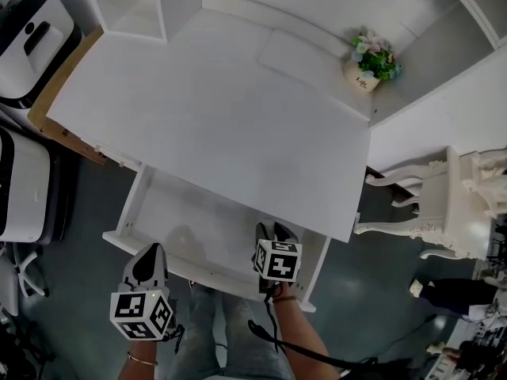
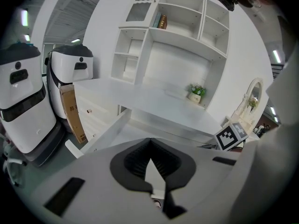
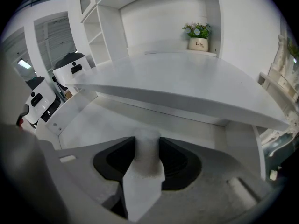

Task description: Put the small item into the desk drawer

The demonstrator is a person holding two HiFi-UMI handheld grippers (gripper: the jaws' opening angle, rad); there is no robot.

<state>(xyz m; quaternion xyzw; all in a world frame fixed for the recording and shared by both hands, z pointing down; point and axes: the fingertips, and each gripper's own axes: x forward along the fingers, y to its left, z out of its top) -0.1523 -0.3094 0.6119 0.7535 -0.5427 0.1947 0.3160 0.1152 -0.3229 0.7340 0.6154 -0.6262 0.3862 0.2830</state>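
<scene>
The desk drawer [image 1: 198, 228] stands pulled out under the front of the white desk [image 1: 214, 109]. My right gripper [image 1: 273, 231] hangs over the drawer's right front part. In the right gripper view its jaws [image 3: 147, 141] press on a small white cylinder-shaped item [image 3: 147, 153], with the drawer floor [image 3: 103, 125] just beyond. The head view does not show the item. My left gripper [image 1: 150, 253] hovers at the drawer's front left edge. Its jaws [image 2: 149, 141] meet at the tips with nothing between them.
A small flower pot [image 1: 371, 60] stands at the desk's back right, by the shelf unit [image 2: 177, 27]. White machines [image 1: 32, 38] stand left of the desk. An ornate white chair [image 1: 451, 204] is at the right. A person's legs are under the drawer front.
</scene>
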